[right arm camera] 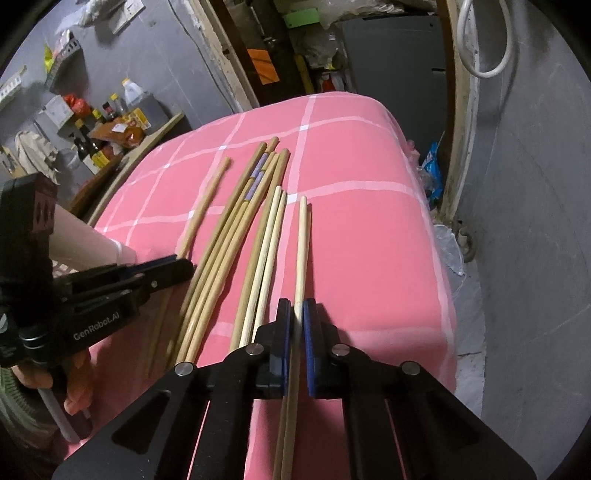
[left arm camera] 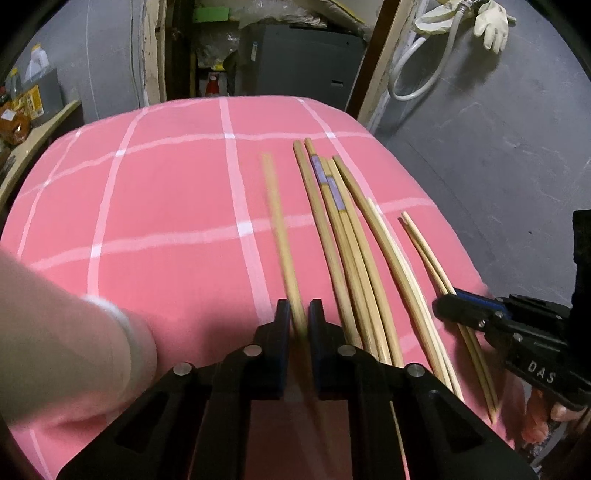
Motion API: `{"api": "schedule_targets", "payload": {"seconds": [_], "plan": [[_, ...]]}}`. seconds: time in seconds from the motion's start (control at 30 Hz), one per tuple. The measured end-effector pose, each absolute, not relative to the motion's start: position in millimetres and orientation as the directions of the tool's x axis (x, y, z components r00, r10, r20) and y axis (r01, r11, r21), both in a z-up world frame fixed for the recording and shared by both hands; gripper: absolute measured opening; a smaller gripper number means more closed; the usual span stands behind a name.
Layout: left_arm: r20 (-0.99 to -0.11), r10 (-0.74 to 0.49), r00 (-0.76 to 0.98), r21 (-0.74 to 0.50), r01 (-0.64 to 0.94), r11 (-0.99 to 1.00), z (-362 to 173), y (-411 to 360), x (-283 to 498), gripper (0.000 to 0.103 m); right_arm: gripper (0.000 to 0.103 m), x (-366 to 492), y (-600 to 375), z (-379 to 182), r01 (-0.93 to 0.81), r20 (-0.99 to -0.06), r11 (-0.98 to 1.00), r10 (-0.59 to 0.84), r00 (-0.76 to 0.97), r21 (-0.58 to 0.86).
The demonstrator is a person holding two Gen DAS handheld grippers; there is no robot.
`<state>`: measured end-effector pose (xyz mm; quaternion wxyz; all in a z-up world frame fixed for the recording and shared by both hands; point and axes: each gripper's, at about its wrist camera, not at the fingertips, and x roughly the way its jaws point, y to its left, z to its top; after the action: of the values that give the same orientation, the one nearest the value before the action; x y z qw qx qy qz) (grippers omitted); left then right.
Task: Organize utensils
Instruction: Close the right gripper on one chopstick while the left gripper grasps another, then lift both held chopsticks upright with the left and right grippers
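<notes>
Several bamboo chopsticks lie roughly parallel on a pink checked cloth (left arm camera: 166, 192). My left gripper (left arm camera: 299, 314) is shut on a single darker chopstick (left arm camera: 277, 221) that lies apart to the left of the main bundle (left arm camera: 343, 236); it looks blurred. My right gripper (right arm camera: 294, 314) is shut on a pale chopstick pair (right arm camera: 302, 236) at the right of the row. In the right wrist view the main bundle (right arm camera: 236, 229) and two pale sticks (right arm camera: 267, 240) lie between the grippers. The left gripper (right arm camera: 177, 266) shows at the left there; the right gripper (left arm camera: 448, 308) shows at the right in the left wrist view.
The cloth-covered surface (right arm camera: 369, 221) drops off at the right and far edges onto grey floor (right arm camera: 535, 221). A shelf with bottles (right arm camera: 92, 140) stands to the left. A white hose (left arm camera: 417, 74) and a glove (left arm camera: 491, 26) hang on the far wall.
</notes>
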<state>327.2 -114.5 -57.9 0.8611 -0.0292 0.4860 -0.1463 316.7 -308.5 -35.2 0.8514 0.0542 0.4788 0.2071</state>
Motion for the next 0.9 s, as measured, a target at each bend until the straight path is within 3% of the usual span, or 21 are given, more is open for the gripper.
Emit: {"api": "schedule_targets", "payload": {"seconds": [0.33,0.9], "plan": [[-0.842,-0.298,0.449,-0.186,0.277,0.943,-54,-114,291,0.005,0.004,298,-313,-33,-0.289,-0.786,0.906,0.415,0.458,0.310],[-0.854,-0.253,0.455,-0.129,0.287,0.949,-55,-119,317,0.006,0.007,315,-301,-37,-0.320,-0.843,0.932,0.307,0.441,0.172]]}}
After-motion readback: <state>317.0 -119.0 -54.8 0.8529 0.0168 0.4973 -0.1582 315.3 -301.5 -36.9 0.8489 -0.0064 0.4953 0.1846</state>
